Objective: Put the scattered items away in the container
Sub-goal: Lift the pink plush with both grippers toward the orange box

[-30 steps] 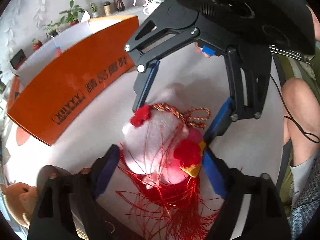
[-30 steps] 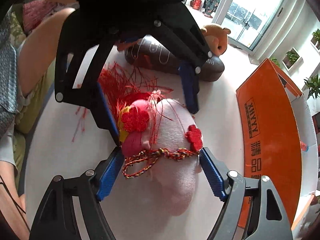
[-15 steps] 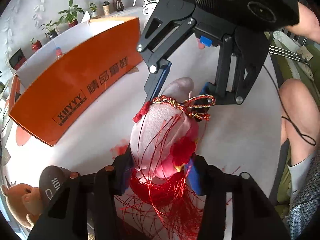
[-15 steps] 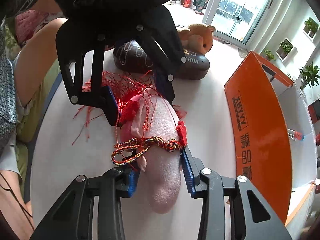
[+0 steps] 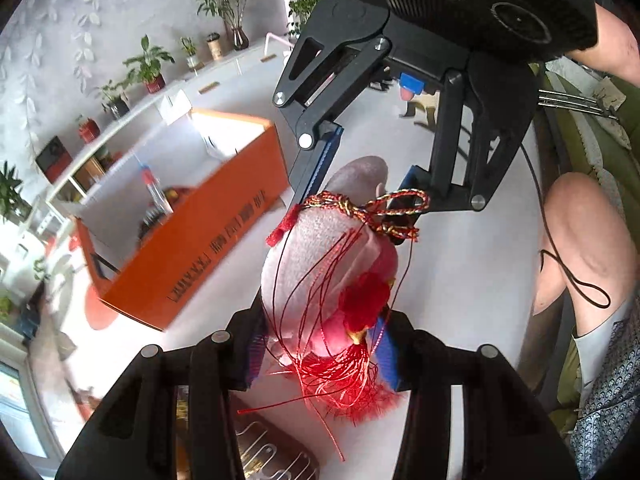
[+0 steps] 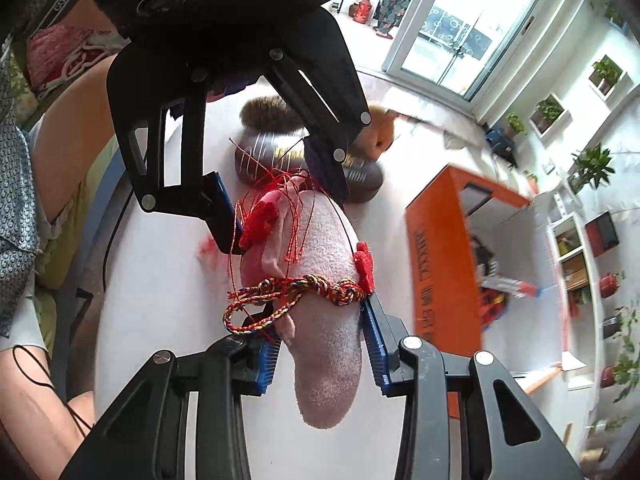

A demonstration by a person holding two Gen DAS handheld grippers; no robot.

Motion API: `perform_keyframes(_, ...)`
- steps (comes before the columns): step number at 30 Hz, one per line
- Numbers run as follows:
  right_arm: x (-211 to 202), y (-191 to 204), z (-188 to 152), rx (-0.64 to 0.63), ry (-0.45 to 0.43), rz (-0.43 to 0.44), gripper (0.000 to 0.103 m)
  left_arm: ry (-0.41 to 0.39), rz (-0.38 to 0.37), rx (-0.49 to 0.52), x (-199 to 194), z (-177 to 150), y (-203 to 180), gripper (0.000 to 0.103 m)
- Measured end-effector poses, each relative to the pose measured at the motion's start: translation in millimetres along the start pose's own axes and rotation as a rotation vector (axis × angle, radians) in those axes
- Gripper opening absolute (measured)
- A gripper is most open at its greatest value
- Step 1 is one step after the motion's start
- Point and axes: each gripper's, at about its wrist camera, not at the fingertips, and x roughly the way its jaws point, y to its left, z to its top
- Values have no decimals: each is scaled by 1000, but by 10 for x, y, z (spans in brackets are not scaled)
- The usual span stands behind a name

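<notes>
Held item: pink plush toy [image 5: 320,256], elongated, wrapped with a multicoloured braided cord [image 5: 360,210] and trailing red tassel threads [image 5: 344,376].
Left claw [image 5: 320,344]: narrowed onto the tassel end of the plush toy, both blue pads pressed into the fabric.
Right claw [image 6: 320,348]: narrowed onto the opposite, plain rounded end, just beyond the braided cord; pads pinching it from both sides.
Toy location: clear of the white tabletop [image 5: 460,280], slung between the two claws, which face each other along it.
Long axis: runs claw to claw, roughly level; tassel end points at the left claw, plain end at the right claw.
Container: orange box [image 5: 188,236], open top, some small items already inside.
Key relation: the orange box lies off to the side of the toy, well apart from it, roughly broadside to the toy's long axis; neither claw is clearly the nearer.
Judged step: carry phase; toy gripped, not yet over the box.
Next move needs: sideways travel of both claws together, keeping their spacing so the toy does not sag or stretch.
Risk: loose threads may snag a box edge.
Remaining near the toy: brown pouch [image 6: 360,176], bear toy [image 6: 380,132].
</notes>
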Motion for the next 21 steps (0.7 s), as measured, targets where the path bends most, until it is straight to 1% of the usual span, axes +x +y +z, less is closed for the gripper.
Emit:
perform_keyframes(2, -165, -10, 75, -4, -2, -20, 35, -9, 14, 5, -84, 108, 44, 44)
perform_keyframes(5, -398, -66, 168, -3, -3, -45, 35, -18, 36, 13, -158, 356, 166, 44)
perform_keyframes(13, -868, -446, 427, 28, 11, -100, 35, -38, 60, 1, -390, 782, 529, 44)
perform_keyframes(17, -1069, -689, 495, 60, 11, -123, 35, -41, 75, -1, -376, 1031, 766, 44)
perform_keyframes(21, -1127, -955, 508, 84, 29, -153, 35, -32, 78, -13, -300, 1194, 994, 44)
